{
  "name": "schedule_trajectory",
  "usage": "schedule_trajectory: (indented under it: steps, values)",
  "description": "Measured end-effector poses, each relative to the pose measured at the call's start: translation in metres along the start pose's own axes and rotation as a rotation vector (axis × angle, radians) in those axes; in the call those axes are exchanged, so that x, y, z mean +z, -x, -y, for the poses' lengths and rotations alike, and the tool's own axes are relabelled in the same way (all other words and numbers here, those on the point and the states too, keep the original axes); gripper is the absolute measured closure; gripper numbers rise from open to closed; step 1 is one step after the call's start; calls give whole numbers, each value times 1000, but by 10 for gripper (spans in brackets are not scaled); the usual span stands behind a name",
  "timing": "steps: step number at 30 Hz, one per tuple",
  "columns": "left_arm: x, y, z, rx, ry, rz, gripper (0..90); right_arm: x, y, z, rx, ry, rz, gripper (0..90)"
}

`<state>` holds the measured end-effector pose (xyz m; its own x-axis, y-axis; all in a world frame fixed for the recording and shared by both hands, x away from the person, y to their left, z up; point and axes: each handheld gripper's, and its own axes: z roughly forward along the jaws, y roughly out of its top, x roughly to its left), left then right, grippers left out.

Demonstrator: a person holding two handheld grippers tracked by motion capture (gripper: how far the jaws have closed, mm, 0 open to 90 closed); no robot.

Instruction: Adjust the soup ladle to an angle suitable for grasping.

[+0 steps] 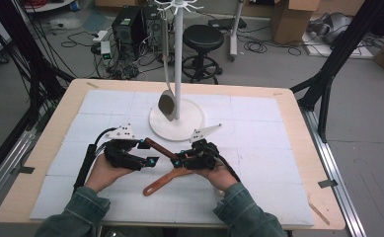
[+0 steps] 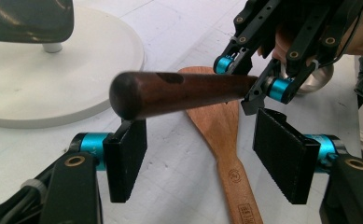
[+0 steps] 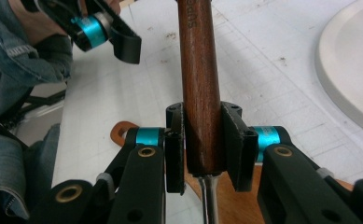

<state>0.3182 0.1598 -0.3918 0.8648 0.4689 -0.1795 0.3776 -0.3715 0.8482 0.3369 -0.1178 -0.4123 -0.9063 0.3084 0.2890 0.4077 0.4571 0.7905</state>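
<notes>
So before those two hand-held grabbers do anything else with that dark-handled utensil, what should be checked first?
1. Right gripper fingers clamped on the dark handle: ok.
2. Left gripper fingers open, not pressing the handle: ok.
3. Handle's end lined up between the left fingers: cannot tell; it seems to sit above one of them.
4. Wooden spatula lying flat on the table under the handle, not held: ok.
5. Free hook on the rack: cannot tell, the hooks are too small to read; a spoon hangs from it.
</notes>
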Motion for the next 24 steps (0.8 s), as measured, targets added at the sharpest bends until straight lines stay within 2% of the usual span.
schedule_trajectory:
  steps: [19, 24]
  values:
    - [-3, 0, 0, 4, -2, -6, 347, -20, 1, -22, 45, 132, -4, 729]
    - [-3, 0, 0, 3, -1, -7, 348, -25, 1, -27, 41, 156, 7, 729]
